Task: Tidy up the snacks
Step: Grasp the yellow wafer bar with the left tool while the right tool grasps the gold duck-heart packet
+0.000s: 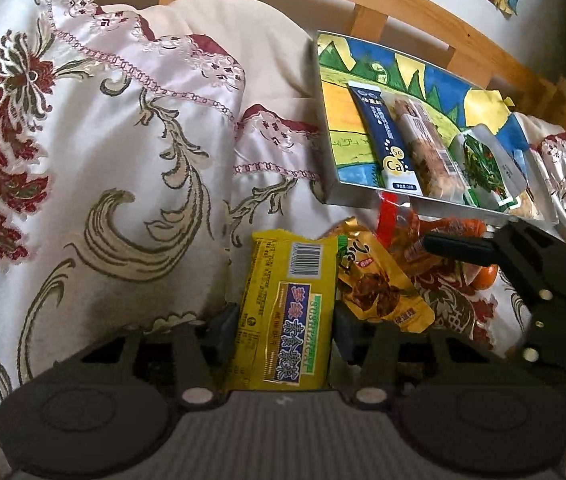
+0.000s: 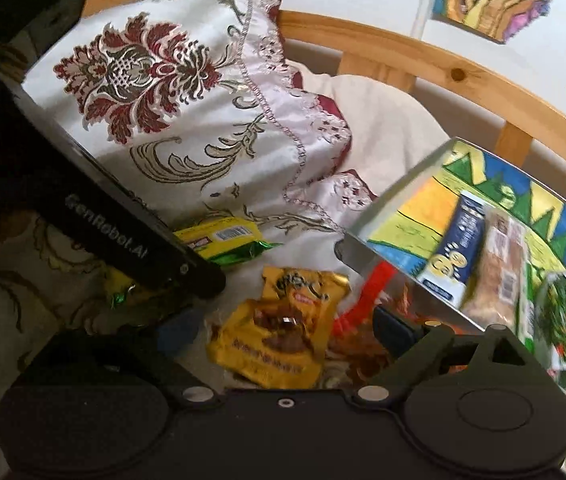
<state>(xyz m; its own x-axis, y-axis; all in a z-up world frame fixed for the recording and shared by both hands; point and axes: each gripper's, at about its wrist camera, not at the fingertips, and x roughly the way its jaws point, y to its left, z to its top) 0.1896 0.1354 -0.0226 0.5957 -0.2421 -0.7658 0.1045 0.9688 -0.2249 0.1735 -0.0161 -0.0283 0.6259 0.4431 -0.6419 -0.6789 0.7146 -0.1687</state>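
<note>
My left gripper (image 1: 283, 330) is shut on a yellow snack packet (image 1: 283, 316) with a barcode, held above the floral bedspread; the packet also shows in the right wrist view (image 2: 219, 240). My right gripper (image 2: 283, 330) is open over a gold-yellow snack pouch (image 2: 283, 332), its jaws standing either side of it. That pouch lies next to the yellow packet in the left wrist view (image 1: 379, 284). A colourful painted tray (image 1: 335, 112) holds a dark blue sachet (image 1: 387, 136), a clear bar packet (image 1: 427, 148) and a green-leaf packet (image 1: 483, 164).
A red and orange clear packet (image 1: 407, 232) lies partly under the tray's front edge. The floral bedspread (image 1: 83, 160) and a cream pillow (image 1: 243, 40) fill the left. A wooden bed rail (image 1: 423, 8) runs behind the tray.
</note>
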